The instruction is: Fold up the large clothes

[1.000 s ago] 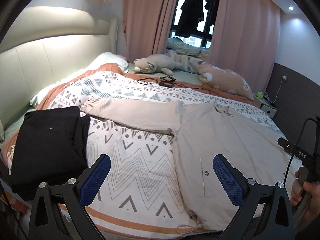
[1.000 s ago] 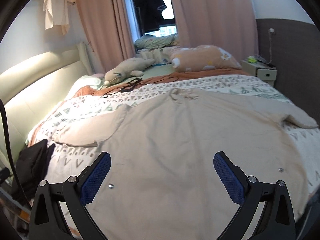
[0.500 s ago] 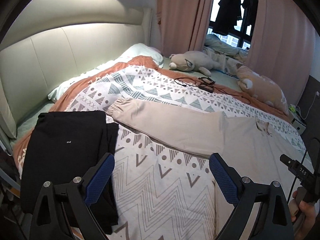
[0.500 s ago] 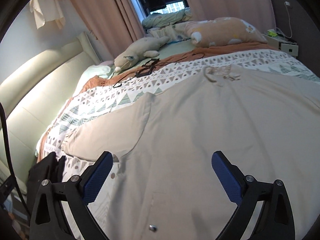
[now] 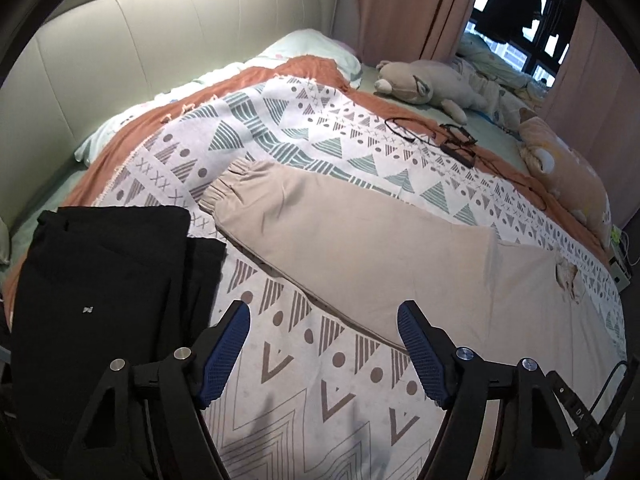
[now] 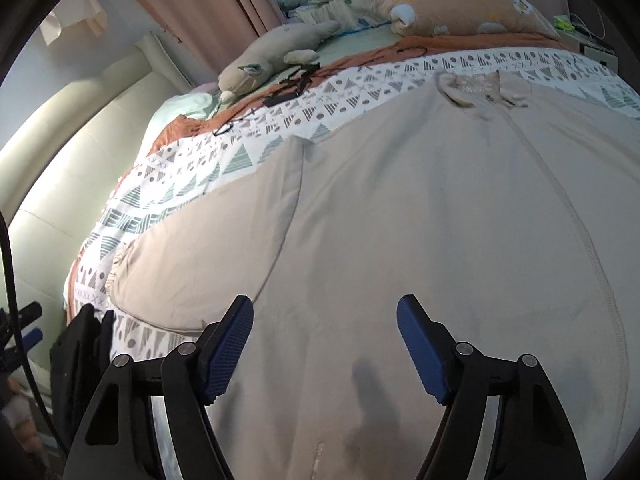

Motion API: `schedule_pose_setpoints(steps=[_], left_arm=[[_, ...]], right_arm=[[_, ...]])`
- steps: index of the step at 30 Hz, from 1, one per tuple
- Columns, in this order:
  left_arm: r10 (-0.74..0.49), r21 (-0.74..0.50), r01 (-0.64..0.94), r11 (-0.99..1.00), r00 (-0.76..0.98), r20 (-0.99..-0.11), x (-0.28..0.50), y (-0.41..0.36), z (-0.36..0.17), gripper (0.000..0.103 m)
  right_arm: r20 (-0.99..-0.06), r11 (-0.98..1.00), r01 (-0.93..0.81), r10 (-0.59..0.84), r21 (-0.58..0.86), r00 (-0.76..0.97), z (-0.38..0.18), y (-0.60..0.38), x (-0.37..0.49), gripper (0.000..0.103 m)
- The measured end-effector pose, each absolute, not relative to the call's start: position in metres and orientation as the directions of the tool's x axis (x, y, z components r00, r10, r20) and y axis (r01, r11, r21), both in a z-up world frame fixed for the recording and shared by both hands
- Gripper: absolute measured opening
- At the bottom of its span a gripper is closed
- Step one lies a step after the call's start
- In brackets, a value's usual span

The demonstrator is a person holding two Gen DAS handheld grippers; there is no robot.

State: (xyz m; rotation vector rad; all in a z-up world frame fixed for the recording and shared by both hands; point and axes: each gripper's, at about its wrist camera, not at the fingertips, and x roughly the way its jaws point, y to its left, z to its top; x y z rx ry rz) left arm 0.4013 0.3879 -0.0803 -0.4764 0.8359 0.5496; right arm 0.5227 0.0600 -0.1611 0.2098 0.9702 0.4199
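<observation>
A large beige jacket (image 6: 440, 208) lies spread flat on the patterned bedspread (image 5: 320, 148), collar (image 6: 476, 88) toward the far side. Its left sleeve (image 5: 344, 232) stretches out to the left, with the elastic cuff (image 5: 228, 188) at its end. My left gripper (image 5: 324, 352) is open and empty, low over the bedspread just in front of the sleeve. My right gripper (image 6: 324, 348) is open and empty, close above the jacket's body near the sleeve seam. A folded black garment (image 5: 104, 300) lies at the bed's near left corner.
Two plush toys (image 5: 432, 80) (image 6: 460, 8) lie at the far side of the bed. A black cable with a small device (image 5: 452, 140) lies on the bedspread behind the sleeve. A padded headboard (image 5: 120, 52) stands at the left, pink curtains (image 5: 408, 4) behind.
Both grippers moved forward and lower toward the jacket. The left one swung left from the jacket's body to its sleeve. The right one closed in on the jacket's body. Both stayed open.
</observation>
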Motion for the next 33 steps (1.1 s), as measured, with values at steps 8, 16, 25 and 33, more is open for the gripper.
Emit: schedule_pose_setpoints(steps=[8, 16, 25, 33], left_arm=[[0.246, -0.155, -0.714, 0.683, 0.425, -0.871, 0.443, 0.433, -0.146, 0.065], [0.314, -0.094, -0.792, 0.603, 0.345, -0.885, 0.472, 0.463, -0.193, 0.061], [0.336, -0.069, -0.796, 0.602, 0.331, -0.882, 0.484, 0.480, -0.193, 0.006], [0.359, -0.108, -0.714, 0.692, 0.470, -0.806, 0.487, 0.448, -0.111, 0.004]], right_arm=[[-0.781, 0.908, -0.211, 0.420, 0.363, 0.462, -0.186, 0.059, 0.538, 0.066], [-0.791, 0.918, -0.178, 0.396, 0.354, 0.467, -0.194, 0.050, 0.553, 0.050], [-0.759, 0.861, -0.254, 0.509, 0.441, 0.405, -0.197, 0.072, 0.552, 0.027], [-0.660, 0.718, -0.326, 0.694, 0.614, 0.286, -0.207, 0.108, 0.537, 0.014]])
